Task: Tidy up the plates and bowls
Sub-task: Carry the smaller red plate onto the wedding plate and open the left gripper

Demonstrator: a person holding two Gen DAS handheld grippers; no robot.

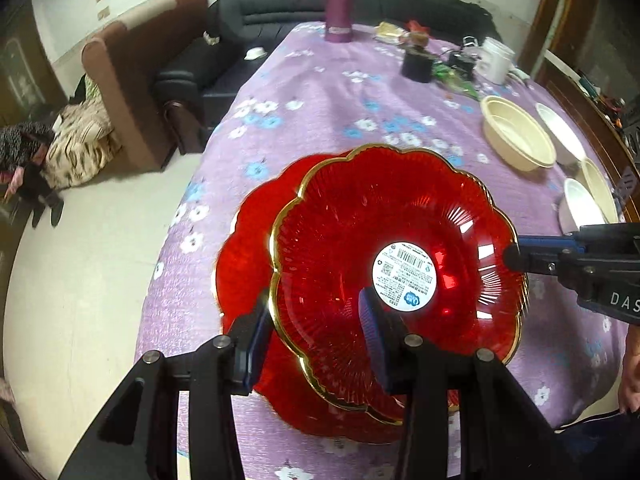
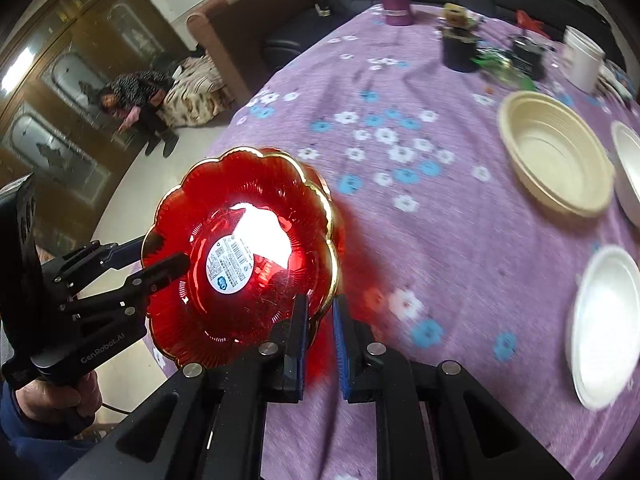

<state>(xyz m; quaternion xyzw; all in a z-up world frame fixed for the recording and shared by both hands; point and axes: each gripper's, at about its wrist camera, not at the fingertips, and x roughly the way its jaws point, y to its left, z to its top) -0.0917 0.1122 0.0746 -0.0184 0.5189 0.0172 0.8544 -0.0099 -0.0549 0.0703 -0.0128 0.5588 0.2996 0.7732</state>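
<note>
A: Red plate (image 1: 384,248) is up off the purple cloth (image 1: 320,92), another red plate (image 1: 248,264) beneath at nine o'clock!
B: Left gripper (image 1: 316,312) pinches its near rim, right gripper (image 2: 320,312) clamps the opposite rim.
A: Cream bowl (image 2: 556,160) at two o'clock, white bowl (image 2: 604,328) nearer.

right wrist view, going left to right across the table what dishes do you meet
red plate held up at the left → cream bowl → white plate near the lower right → white bowl, cut off at the right edge
</note>
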